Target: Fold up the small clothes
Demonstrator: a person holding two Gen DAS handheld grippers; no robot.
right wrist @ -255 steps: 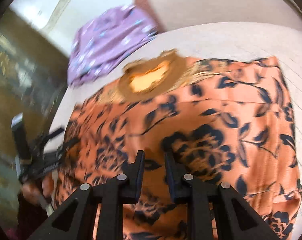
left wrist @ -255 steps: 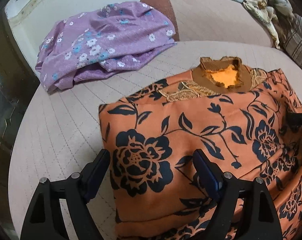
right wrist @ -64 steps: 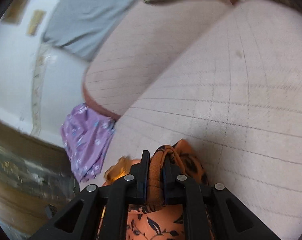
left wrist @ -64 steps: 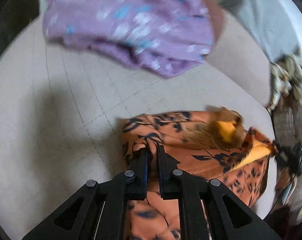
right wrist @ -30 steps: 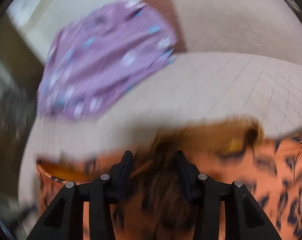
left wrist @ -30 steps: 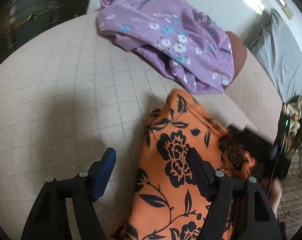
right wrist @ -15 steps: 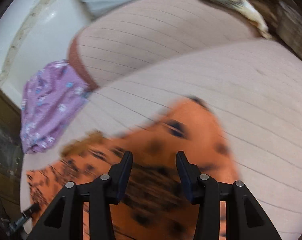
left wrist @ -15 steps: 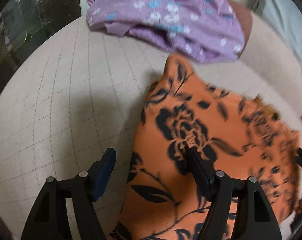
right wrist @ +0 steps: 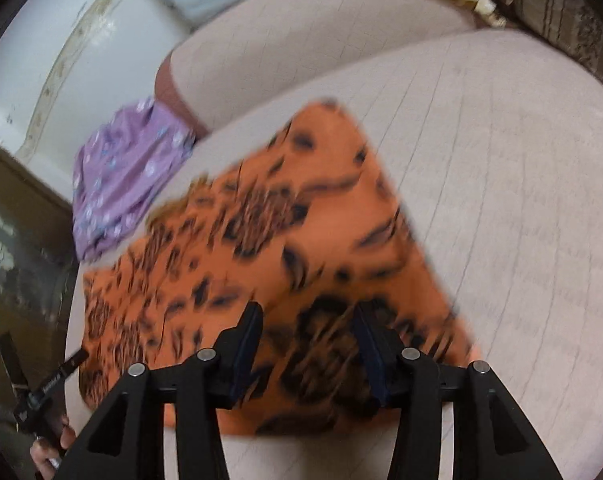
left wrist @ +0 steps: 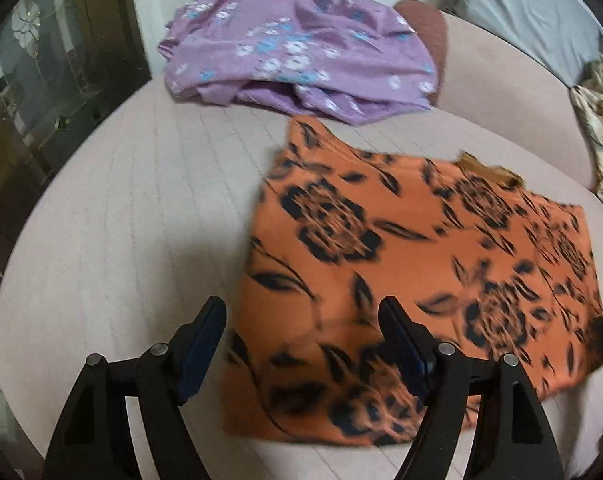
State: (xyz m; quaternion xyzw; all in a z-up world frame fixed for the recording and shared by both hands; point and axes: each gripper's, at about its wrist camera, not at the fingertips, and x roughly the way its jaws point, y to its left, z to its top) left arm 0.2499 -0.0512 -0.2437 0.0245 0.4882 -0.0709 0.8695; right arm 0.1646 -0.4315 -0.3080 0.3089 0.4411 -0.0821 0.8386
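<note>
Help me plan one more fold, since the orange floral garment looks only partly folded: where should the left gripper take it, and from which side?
Probably the near left corner of the orange floral garment. That edge lies straight beside bare cushion, directly ahead of the open left gripper, so come in low from the cushion side and pinch the stacked layers together.

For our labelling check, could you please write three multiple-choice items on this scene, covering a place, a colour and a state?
1. Where does the purple floral garment lie relative to the orange garment with black flowers?
A. Beyond it, by the cushion's far edge
B. Underneath it
C. Between the left fingers

2. What colour is the quilted cushion?
A. Green
B. Pale pinkish beige
C. Black

3. How is the left gripper?
A. Shut on cloth
B. Open, holding nothing
C. Out of view

Answers: 1 A, it is farther off with bare cushion between them; 2 B, its quilted surface shows this; 3 B, the fingers stand wide apart.
</note>
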